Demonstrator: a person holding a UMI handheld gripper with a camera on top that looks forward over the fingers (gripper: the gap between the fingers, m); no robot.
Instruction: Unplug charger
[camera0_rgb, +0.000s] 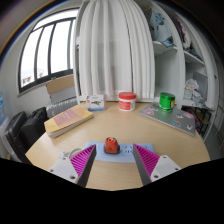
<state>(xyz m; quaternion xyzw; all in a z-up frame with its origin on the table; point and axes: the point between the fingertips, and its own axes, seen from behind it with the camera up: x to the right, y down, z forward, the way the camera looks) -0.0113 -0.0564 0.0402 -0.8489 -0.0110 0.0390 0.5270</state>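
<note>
An orange charger (111, 146) stands plugged into a white power strip (112, 154) on the wooden table (110, 125). My gripper (112, 160) is open, its pink-padded fingers (81, 158) spread wide at either side of the strip. The charger stands between the fingertips, slightly ahead, with a clear gap on both sides. Nothing is held.
Beyond the strip stand a red-lidded white container (127, 100), a green cup (167, 100) and a small box (96, 101). A book or folder (68, 120) lies to the left. White curtains, a window and shelves stand behind the table.
</note>
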